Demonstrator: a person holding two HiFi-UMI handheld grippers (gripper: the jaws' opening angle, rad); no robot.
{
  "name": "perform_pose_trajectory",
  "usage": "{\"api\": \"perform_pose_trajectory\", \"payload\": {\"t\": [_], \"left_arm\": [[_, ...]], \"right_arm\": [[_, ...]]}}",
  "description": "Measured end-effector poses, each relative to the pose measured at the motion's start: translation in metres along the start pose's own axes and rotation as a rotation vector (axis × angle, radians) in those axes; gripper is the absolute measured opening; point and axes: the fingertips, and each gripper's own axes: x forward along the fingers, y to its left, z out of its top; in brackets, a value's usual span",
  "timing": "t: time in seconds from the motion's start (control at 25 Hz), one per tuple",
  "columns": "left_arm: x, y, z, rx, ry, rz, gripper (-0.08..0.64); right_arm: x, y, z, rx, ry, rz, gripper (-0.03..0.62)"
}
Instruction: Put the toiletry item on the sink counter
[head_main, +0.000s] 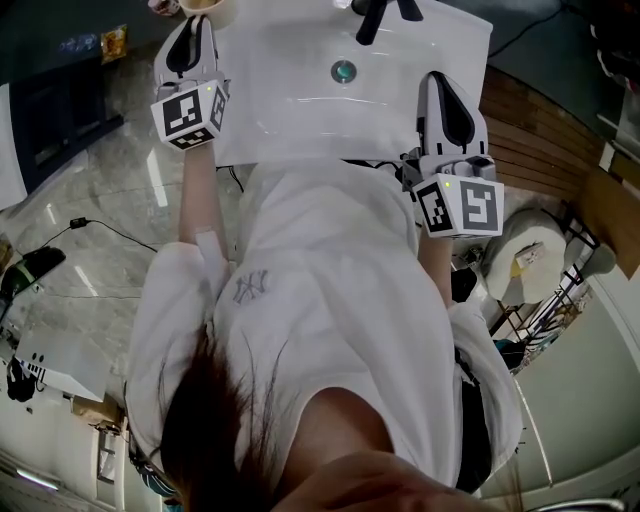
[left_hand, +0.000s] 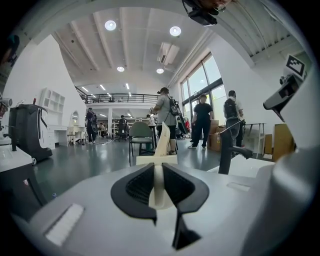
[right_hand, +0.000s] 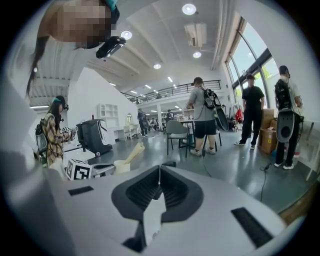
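Observation:
In the left gripper view my left gripper (left_hand: 159, 172) is shut on the thin wall of a cream cup (left_hand: 156, 161). A pale tapering tube (left_hand: 163, 140) stands in the cup. The head view has the same gripper (head_main: 200, 18) at the far left corner of the white sink counter (head_main: 290, 100), with the cup (head_main: 208, 6) at the picture's top edge. The right gripper view shows the cup (right_hand: 121, 167) and its leaning tube (right_hand: 134, 151) at the left. My right gripper (right_hand: 159, 172) is shut with nothing in it, and it hovers over the counter's right edge (head_main: 441, 82).
A black faucet (head_main: 380, 15) and a round drain (head_main: 343, 71) lie in the basin between the grippers; the faucet (left_hand: 226, 150) stands right of the cup. Wooden slats (head_main: 540, 140) and a white wire rack (head_main: 530, 260) are at the right. Several people (left_hand: 165, 117) stand in the hall beyond.

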Motion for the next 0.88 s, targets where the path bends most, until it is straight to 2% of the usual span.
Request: {"api": "perform_pose_trajectory", "payload": {"t": [0.88], "left_arm": [[0.015,-0.003,-0.026,-0.032,0.034,-0.007,0.055]], "right_arm": [[0.005,0.002,-0.006,-0.002,0.039,0.0,0.011]]}}
